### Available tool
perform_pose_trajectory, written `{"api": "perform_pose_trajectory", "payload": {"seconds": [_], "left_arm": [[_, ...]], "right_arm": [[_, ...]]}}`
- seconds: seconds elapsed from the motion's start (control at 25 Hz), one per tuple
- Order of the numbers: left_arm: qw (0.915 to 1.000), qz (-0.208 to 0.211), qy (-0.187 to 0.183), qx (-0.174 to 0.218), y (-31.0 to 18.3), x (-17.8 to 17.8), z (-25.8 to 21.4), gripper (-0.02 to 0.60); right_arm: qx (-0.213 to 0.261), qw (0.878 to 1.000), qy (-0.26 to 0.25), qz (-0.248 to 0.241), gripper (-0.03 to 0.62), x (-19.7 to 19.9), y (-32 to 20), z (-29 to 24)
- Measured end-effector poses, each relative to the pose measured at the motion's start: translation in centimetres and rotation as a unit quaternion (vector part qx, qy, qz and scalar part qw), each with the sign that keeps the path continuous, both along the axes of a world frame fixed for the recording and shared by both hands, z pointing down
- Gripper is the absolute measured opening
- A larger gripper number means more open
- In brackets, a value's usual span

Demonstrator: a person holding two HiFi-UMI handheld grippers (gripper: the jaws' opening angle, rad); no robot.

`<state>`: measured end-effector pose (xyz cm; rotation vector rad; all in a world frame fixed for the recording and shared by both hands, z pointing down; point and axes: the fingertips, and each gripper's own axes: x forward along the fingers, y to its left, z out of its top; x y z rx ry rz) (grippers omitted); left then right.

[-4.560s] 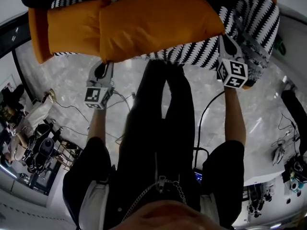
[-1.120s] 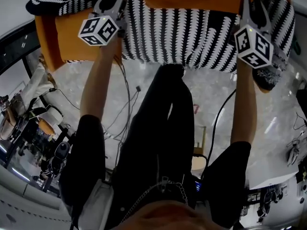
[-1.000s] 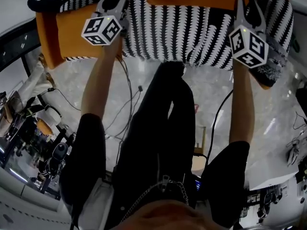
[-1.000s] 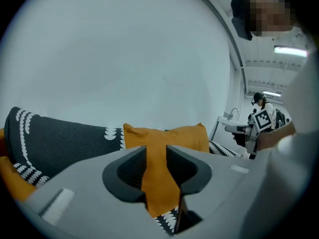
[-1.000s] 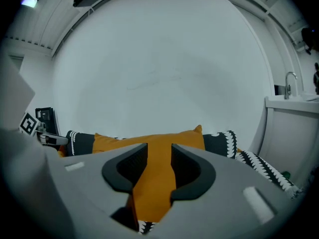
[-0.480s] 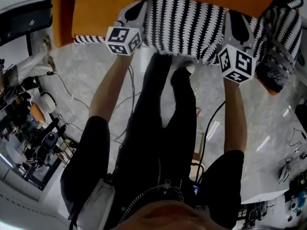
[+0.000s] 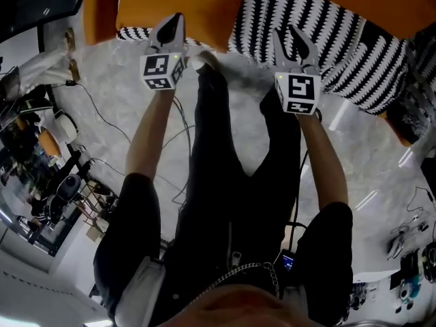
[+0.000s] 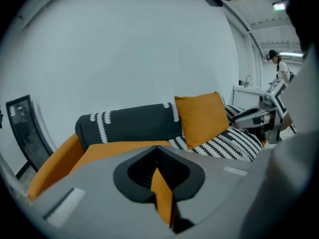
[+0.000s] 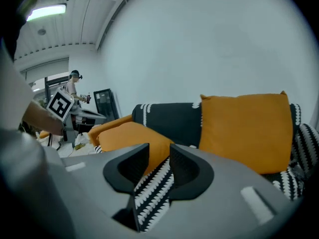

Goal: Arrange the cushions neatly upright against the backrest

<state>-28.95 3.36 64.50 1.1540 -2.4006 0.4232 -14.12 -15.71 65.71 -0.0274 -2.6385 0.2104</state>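
Observation:
One orange cushion (image 8: 202,117) stands upright against the sofa's black patterned backrest (image 8: 129,124); the right gripper view shows this upright cushion (image 9: 246,128) too. A second orange cushion (image 9: 130,136) lies flat on the seat at the sofa's left end. The seat wears a black-and-white cover (image 7: 320,26). My left gripper (image 7: 174,22) hangs just before the flat orange cushion (image 7: 177,2), its jaws shut on nothing; my left gripper (image 8: 159,166) shows only a sliver of orange behind. My right gripper (image 7: 289,36) floats in front of the cover, jaws apart and closing, nothing between them; my right gripper (image 9: 159,156) touches nothing.
A pale marble floor (image 7: 225,155) runs below the sofa, with cables (image 7: 95,111) and equipment (image 7: 54,196) at the left. A dark framed panel (image 8: 22,128) leans beside the sofa's left end. A person (image 8: 279,68) stands far off by a white counter (image 8: 249,91).
Both grippers have drawn back from the sofa toward the person's legs. The left jaws, spread a second ago, have shut. The right jaws have narrowed a little.

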Motion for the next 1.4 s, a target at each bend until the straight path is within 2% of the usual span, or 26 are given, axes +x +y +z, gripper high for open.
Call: {"api": "perform_pose_trajectory", "payload": {"seconds": [0.12, 0.32, 0.44, 0.64, 0.76, 0.84, 0.96, 1.08, 1.28, 1.4], "left_arm": [[0.9996, -0.026, -0.003, -0.007, 7.7, -2.8, 0.6, 0.011], [0.9988, -0.044, 0.000, -0.022, 18.4, -7.4, 2.4, 0.011], [0.9975, -0.062, 0.001, -0.034, 24.3, -10.1, 3.6, 0.011], [0.9964, -0.060, 0.017, -0.057, 31.6, -14.0, 6.5, 0.060], [0.9956, -0.056, 0.039, -0.064, 34.5, -16.3, 8.7, 0.110], [0.9949, -0.048, 0.056, -0.069, 35.6, -17.6, 10.0, 0.164], [0.9925, -0.024, 0.078, -0.091, 37.2, -19.1, 12.9, 0.216], [0.9868, -0.004, 0.100, -0.127, 39.1, -19.5, 16.5, 0.224], [0.9794, -0.026, 0.129, -0.153, 41.7, -21.3, 19.1, 0.224], [0.9737, -0.014, 0.148, -0.173, 42.5, -21.3, 20.3, 0.224]], "right_arm": [[0.003, 0.999, 0.023, -0.034, 0.110, -1.6, 7.5, 1.6], [0.017, 0.996, 0.064, -0.059, 0.110, -3.8, 16.3, 3.0], [0.024, 0.996, 0.068, -0.043, 0.110, -4.8, 19.0, 4.0], [0.032, 0.993, 0.109, -0.002, 0.135, -5.6, 22.0, 7.1], [0.034, 0.990, 0.139, 0.012, 0.144, -5.9, 23.9, 9.4], [0.044, 0.986, 0.157, 0.021, 0.154, -6.2, 24.6, 10.8], [0.059, 0.978, 0.196, 0.025, 0.176, -6.2, 25.7, 13.5], [0.072, 0.967, 0.245, 0.022, 0.176, -4.5, 26.5, 16.2], [0.083, 0.947, 0.308, 0.024, 0.176, -3.3, 27.2, 18.8], [0.078, 0.940, 0.331, 0.037, 0.178, -2.6, 27.5, 19.0]]}}
